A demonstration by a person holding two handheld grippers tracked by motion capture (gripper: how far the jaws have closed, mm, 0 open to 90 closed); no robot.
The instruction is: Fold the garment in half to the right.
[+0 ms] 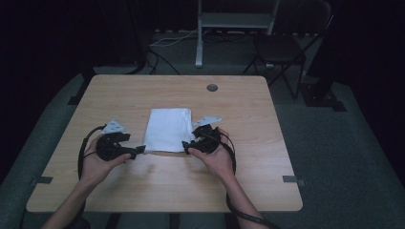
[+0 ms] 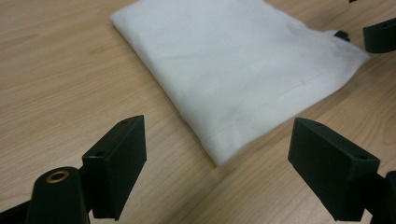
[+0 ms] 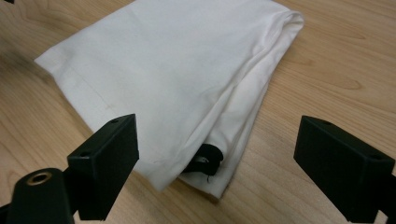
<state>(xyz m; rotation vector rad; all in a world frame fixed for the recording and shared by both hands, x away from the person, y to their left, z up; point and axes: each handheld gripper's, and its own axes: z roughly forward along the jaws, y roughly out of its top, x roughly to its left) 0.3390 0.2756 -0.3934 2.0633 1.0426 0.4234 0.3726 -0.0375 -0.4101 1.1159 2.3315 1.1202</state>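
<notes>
Folded white cloth [image 1: 168, 130] lies mid-table, untouched, and left gripper [image 1: 135, 151] and right gripper [image 1: 187, 144], jaws wide, flank its near corners — grasp not yet made.

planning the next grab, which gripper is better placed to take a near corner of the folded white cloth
Right, marginally. The right gripper is open with the folded cloth corner lying between its fingers. The left gripper is open too, but its corner lies just ahead.
</notes>
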